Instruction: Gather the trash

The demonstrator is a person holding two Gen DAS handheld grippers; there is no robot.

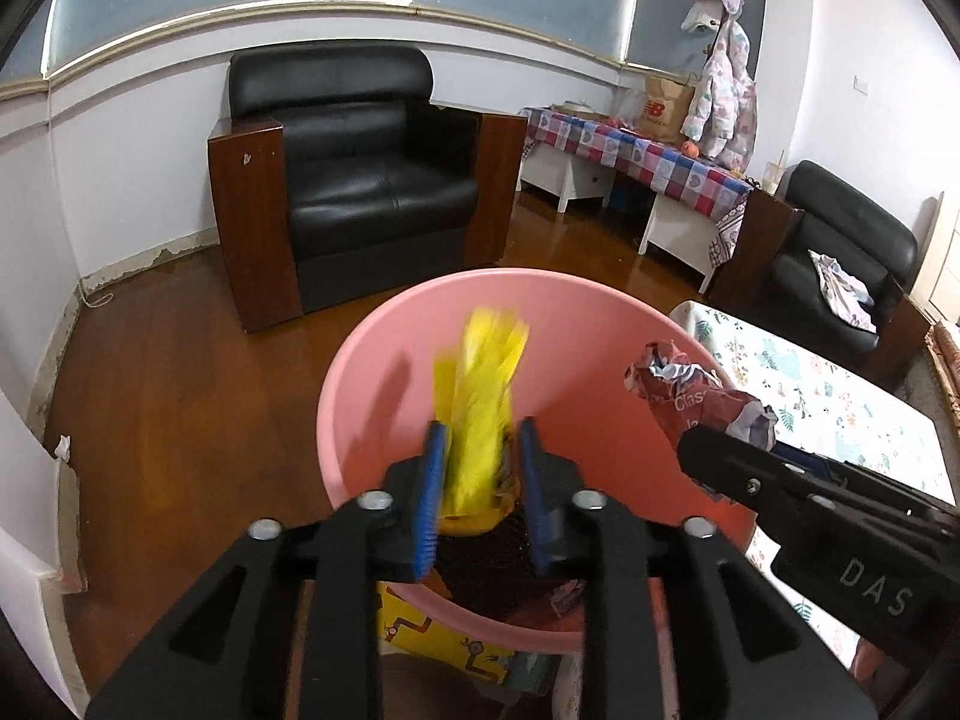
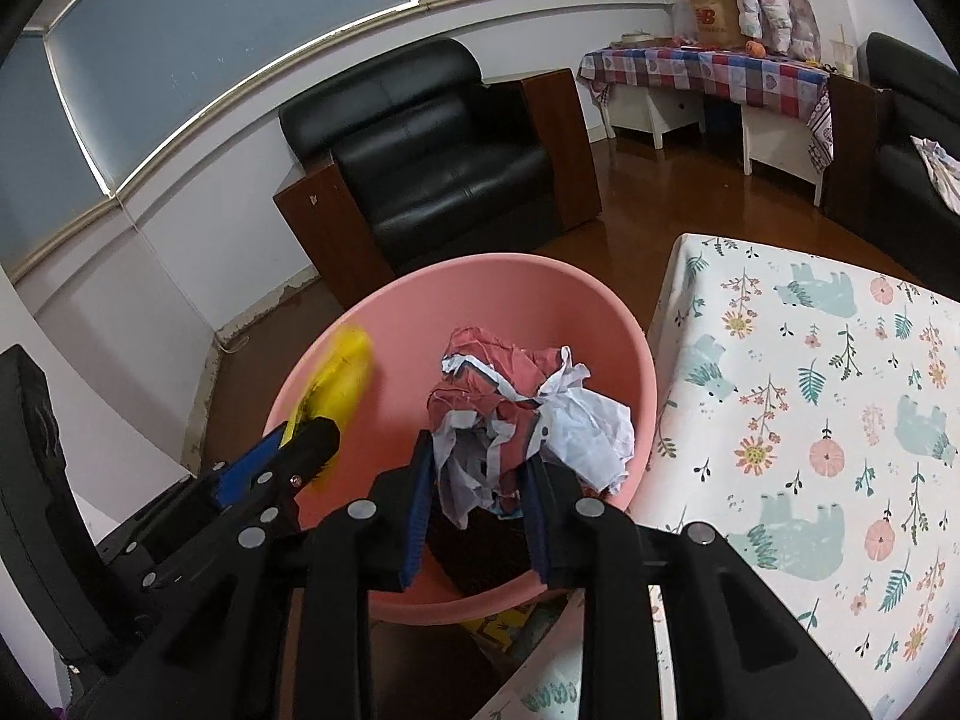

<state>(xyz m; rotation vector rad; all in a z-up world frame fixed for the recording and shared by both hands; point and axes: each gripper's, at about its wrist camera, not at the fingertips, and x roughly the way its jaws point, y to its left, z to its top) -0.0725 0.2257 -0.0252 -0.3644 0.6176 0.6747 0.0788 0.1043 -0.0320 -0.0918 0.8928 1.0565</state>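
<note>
Hovering over the pink bin, both grippers point down into its mouth, side by side. The left gripper has a yellow wrapper standing between its blue-padded fingers; the wrapper is smeared with blur, and a thin dark gap shows between it and the right-hand pad, so the fingers stand apart and do not pinch it. Its lower end sits deep between the fingers and its frayed top rises against the bin's inner wall.

The right gripper is clamped on a crumpled red and white paper: both pads touch the wad, which bulges up and out to the right of the fingers, above the inside of the bin. From the left wrist view that same wad sticks out past the black tip of the right gripper, over the bin's right rim.

Dark contents lie at the bottom of the bin, too shadowed to tell what they are. The bin stands on a wooden floor, just beside a desk covered in a floral cloth with bears. A black armchair sits behind, against the wall.
</note>
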